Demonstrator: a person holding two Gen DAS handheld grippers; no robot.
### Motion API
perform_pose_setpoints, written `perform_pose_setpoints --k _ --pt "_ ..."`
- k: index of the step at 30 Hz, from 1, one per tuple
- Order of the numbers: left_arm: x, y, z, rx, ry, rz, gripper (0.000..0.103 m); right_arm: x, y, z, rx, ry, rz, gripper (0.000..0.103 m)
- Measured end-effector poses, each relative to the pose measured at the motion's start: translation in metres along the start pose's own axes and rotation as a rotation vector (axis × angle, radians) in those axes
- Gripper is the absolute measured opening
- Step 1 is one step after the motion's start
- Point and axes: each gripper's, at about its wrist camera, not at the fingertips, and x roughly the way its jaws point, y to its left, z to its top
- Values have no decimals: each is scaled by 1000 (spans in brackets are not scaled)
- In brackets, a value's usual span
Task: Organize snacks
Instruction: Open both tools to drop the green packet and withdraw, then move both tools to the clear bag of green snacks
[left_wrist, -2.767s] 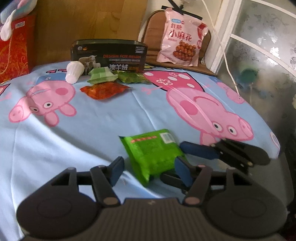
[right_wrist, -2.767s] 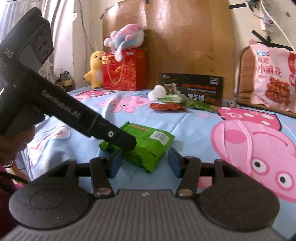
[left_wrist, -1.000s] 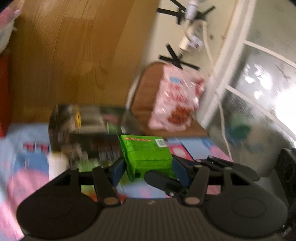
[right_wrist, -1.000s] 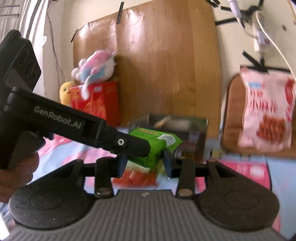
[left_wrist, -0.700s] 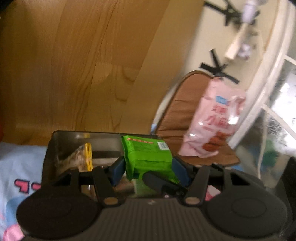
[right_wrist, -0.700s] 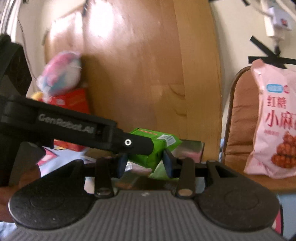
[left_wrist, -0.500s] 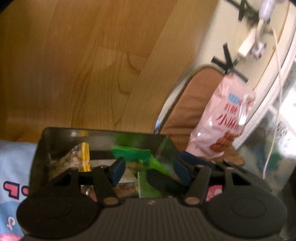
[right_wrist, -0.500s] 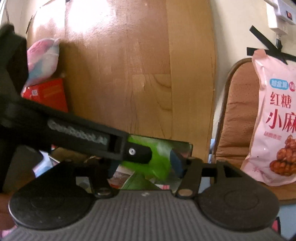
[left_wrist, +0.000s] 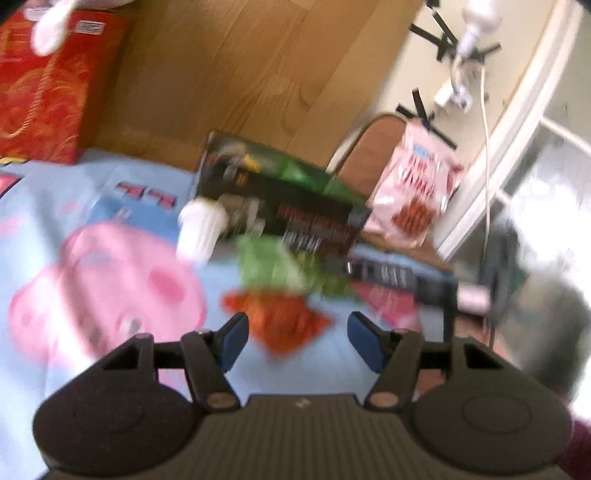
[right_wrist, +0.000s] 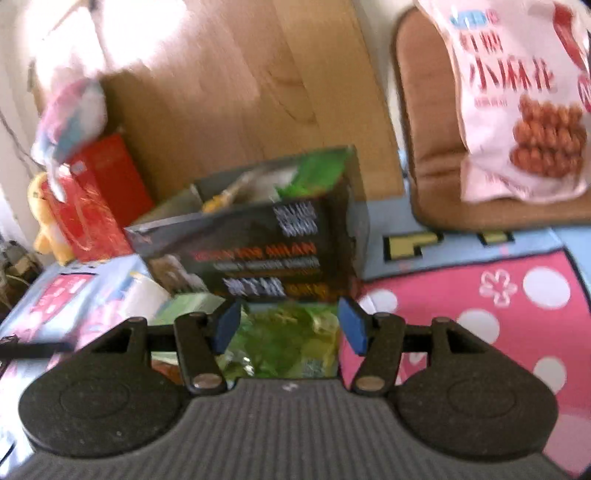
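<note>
Hovering above a cartoon-pig tablecloth (left_wrist: 55, 229), the left gripper (left_wrist: 297, 339) stands with its blue-padded fingers spread wide and nothing between them, a red snack packet (left_wrist: 284, 326) lying on the cloth just beyond its tips. Farther off, a pale green packet (left_wrist: 269, 264) and a white ridged cup (left_wrist: 201, 229) sit close against the near side of a dark open-topped box (left_wrist: 295, 218), where a bright green packet (left_wrist: 306, 175) shows inside at its right end. The right gripper (right_wrist: 290, 326) is likewise wide open and empty, poised over a crinkled clear-green packet (right_wrist: 286, 339) that lies on the cloth right in front of the same box (right_wrist: 258, 254); the bright green packet (right_wrist: 319, 171) is visible in the box's far right corner. A large pink snack bag (right_wrist: 517, 99) leans on a brown chair cushion (right_wrist: 428, 147) at far right, and a red gift bag (left_wrist: 40, 85) stands at far left against the wooden board (left_wrist: 240, 70). Both views are motion-blurred.
</note>
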Motion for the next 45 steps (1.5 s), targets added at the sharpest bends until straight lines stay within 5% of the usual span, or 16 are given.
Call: perform_pose_setpoints --k 4,7,11,15,30,33,36,38,45 --pt "-12 -13 -37 118 -33 123 56 9 9 4 -61 27 0 74" --pt "-26 -20 -42 167 -155 133 67 10 23 1 -145 34 -26 69" --pt "-16 -28 -40 222 -118 160 66 0 28 -5 -182 34 -22 51" --pt "-16 -29 -41 222 -129 161 66 -18 28 -17 -167 22 -29 44" --pt "-5 -27 -41 197 -44 124 67 -129 50 -111 -144 -36 43 49" --pt "-2 -26 -38 167 11 104 67 -139 44 -117 -88 -69 77 63" --pt "-4 -29 -36 89 81 2 67 -152 36 -116 -48 -112 97 66" --pt "-6 -40 -37 92 106 -42 67 -160 34 -117 -60 -138 96 78" --pt "3 -65 -46 65 287 -80 66 -157 38 -130 -199 -65 93 78"
